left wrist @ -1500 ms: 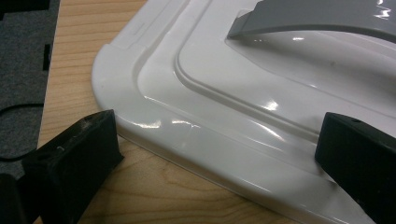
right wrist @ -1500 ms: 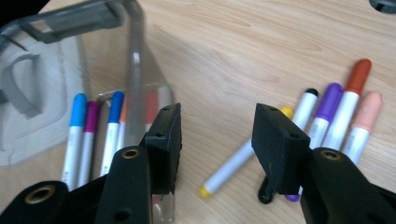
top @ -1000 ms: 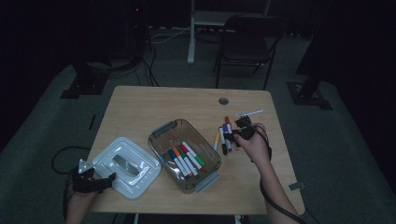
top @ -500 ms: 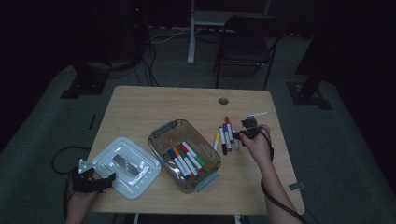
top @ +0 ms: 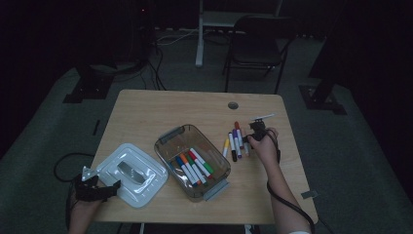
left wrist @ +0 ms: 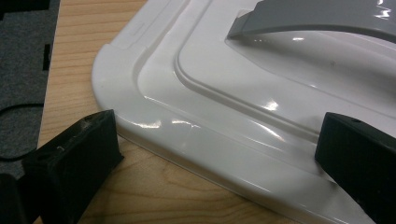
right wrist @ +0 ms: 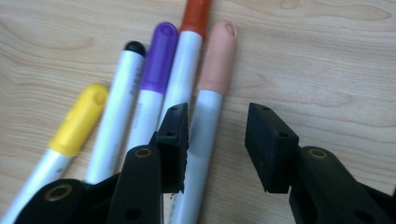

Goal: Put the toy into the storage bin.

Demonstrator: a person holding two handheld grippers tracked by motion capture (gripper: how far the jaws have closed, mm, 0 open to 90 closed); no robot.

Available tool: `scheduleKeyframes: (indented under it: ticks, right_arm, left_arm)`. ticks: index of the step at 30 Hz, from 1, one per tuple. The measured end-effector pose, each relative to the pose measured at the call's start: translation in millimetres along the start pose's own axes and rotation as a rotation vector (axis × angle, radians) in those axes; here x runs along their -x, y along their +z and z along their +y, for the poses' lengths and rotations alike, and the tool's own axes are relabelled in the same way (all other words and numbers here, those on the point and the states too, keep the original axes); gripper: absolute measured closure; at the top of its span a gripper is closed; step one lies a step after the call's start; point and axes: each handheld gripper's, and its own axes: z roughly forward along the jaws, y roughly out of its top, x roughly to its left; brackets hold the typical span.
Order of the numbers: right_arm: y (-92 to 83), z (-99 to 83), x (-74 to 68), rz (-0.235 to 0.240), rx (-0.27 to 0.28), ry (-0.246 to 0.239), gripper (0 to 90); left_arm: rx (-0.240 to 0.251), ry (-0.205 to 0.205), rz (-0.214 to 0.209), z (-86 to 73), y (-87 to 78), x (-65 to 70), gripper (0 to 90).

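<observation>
Nearest us, our left gripper (top: 100, 187) sat at the counter's (top: 195, 112) front-left edge, fingers wide open astride a corner of the white lid (left wrist: 224, 116) — gripping nothing. Beyond it stood the grey bin (top: 192, 161) of markers. Farther right, our right gripper (right wrist: 217, 140) had just been closing, fingers part-open around the peach-capped marker (right wrist: 212, 79) — not yet pinching it, beside the red-capped marker (right wrist: 187, 70).

Peach-capped marker (right wrist: 211, 93) — flat, beside red-capped marker (right wrist: 187, 70)

five loose markers (right wrist: 154, 93), one bin (top: 170, 139), one lid (top: 151, 187)
</observation>
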Motion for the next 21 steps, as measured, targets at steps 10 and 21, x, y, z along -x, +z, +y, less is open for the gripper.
scheduleKeyframes:
  ticks: [10, 21]
  right_arm:
    - [6.9, 3.0, 6.8, -0.054, -0.035, 0.003, 68.0]
    - [-0.8, 0.8, 14.8, -0.047, -0.037, 0.103, 76.7]
  left_arm:
    - [0.0, 0.0, 0.0, 0.0, 0.0, 0.0, 0.5]
    - [0.0, 0.0, 0.0, 0.0, 0.0, 0.0, 0.5]
